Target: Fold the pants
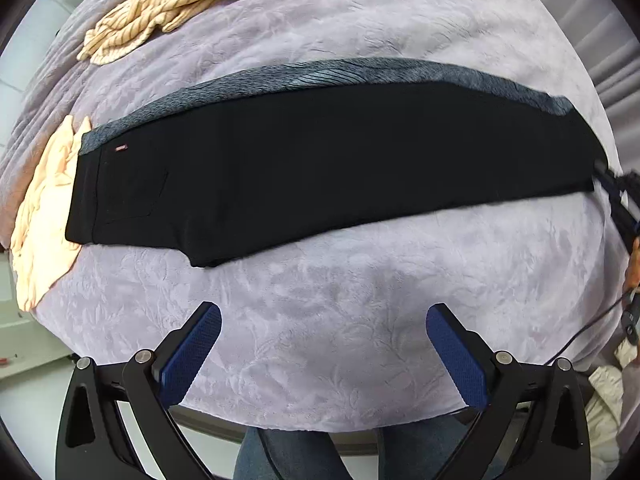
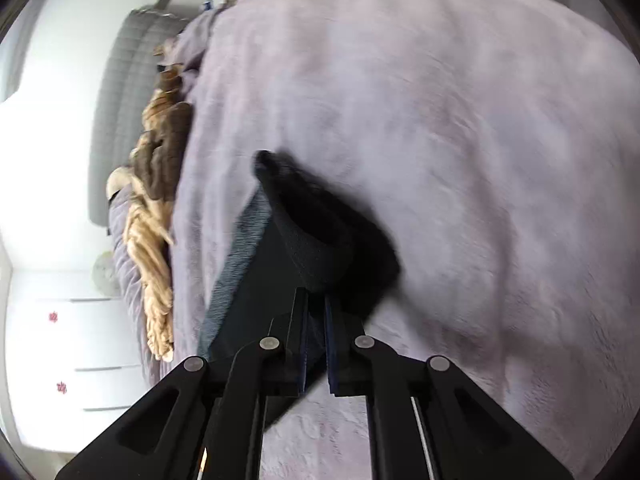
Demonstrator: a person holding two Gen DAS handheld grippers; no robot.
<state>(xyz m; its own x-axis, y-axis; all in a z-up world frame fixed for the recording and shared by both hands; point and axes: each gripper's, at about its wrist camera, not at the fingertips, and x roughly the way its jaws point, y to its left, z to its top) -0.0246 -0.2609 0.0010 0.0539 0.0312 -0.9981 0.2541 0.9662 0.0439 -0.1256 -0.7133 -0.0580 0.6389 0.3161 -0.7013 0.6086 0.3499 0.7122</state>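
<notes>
Pants [image 1: 320, 168]: 1 black pair is lying lengthwise across the lilac blanket [image 1: 320, 340], legs stacked, likely ready for a crosswise fold.
Right gripper [image 2: 316, 320]: jaws are pinching the hem end, presumably to carry it toward the waistband.
Left gripper [image 1: 324, 344]: jaws are standing apart, hovering empty over the blanket.
Other garments: 2 peach pieces are lying aside.

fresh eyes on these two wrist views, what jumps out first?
The black pants stretch across the lilac bedspread, already folded leg over leg, with grey lining showing along the far edge. The right gripper is clamped on the cuff end, lifting it off the bed, while the left gripper hangs open over bare bedspread. A striped beige garment lies crumpled at the far left.
</notes>
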